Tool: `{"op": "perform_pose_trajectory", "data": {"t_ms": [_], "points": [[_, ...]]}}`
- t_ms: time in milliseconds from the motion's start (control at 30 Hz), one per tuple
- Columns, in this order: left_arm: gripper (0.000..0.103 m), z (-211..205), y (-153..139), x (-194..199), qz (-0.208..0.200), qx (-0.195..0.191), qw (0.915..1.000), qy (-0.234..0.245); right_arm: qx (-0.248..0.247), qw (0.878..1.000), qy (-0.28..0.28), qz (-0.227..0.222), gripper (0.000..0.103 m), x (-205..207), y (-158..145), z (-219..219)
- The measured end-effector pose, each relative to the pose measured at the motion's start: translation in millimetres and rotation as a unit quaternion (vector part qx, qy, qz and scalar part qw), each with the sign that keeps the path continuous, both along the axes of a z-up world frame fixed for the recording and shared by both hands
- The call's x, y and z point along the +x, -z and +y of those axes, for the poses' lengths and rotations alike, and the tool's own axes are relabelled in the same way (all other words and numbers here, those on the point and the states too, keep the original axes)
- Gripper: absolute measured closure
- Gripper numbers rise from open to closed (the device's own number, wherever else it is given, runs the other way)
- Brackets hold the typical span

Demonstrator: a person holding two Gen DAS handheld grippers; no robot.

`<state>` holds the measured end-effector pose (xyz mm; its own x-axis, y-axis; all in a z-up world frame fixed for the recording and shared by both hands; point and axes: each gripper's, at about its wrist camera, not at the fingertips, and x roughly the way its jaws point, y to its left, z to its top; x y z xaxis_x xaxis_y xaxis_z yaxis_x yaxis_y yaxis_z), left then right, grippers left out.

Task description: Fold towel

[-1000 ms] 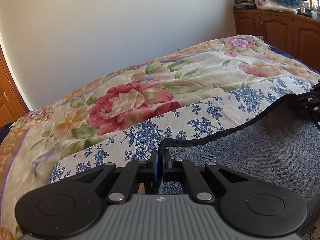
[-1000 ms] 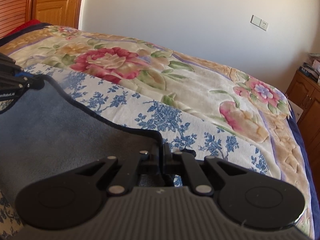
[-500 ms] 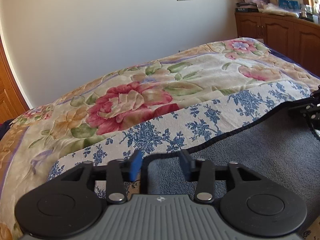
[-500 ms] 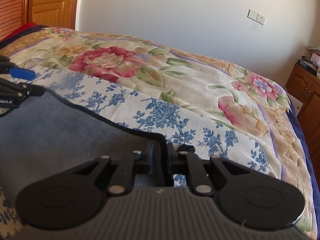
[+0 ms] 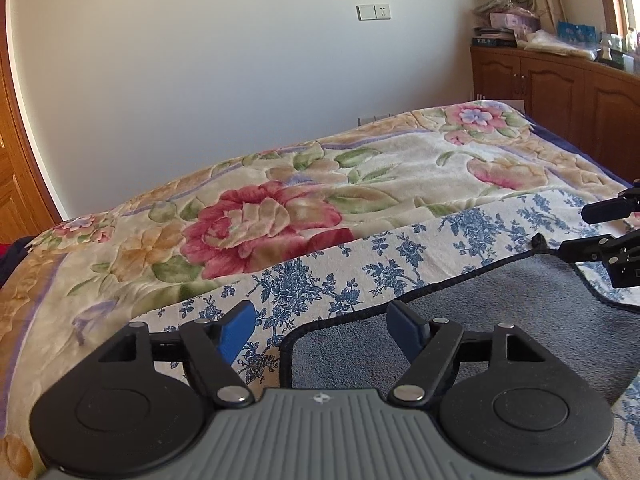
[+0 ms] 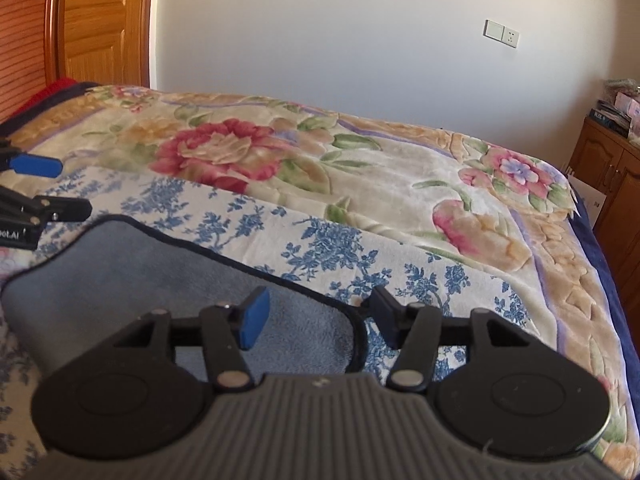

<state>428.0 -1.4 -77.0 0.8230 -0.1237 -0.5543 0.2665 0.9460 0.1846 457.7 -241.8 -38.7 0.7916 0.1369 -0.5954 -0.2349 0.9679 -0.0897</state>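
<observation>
With both the left gripper (image 5: 322,324) and right gripper (image 6: 318,314) spread wide and empty, the grey towel (image 5: 500,320) lies loose on the floral blanket (image 5: 360,184), so a brushing finger could rumple its corners.

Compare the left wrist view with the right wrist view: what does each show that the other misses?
Only the left wrist view shows the full wooden cabinet with clutter on top, and the towel's small loop by the right gripper. Only the right wrist view shows the wooden door and the left gripper from the side. Both show the grey towel lying on the blue-patterned sheet, the floral blanket, the wall switch, and both grippers open, holding nothing.
</observation>
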Motion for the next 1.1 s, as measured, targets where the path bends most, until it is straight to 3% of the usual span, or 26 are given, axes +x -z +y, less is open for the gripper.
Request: {"op": "perform_pose_trajectory", "data": {"t_ms": [367,500,600,1100], "points": [[0.021,2,-33,-32,-0.006,-0.008,0.9999,-0.002,0.009,1.000,0.014,-0.005,0.018,-34,-23,4],[0.016,1,-47,-45,-0.017,-0.007,0.9998,-0.002,0.020,1.000,0.018,-0.002,0.013,-46,-30,3],[0.014,-1,-56,-56,-0.019,-0.011,0.9998,-0.001,0.021,1.000,0.022,-0.008,0.003,-56,-37,2],[0.002,-8,-94,-116,-0.048,-0.018,0.9987,-0.001,0.043,0.998,0.025,-0.029,0.000,-108,-73,-4]]}}
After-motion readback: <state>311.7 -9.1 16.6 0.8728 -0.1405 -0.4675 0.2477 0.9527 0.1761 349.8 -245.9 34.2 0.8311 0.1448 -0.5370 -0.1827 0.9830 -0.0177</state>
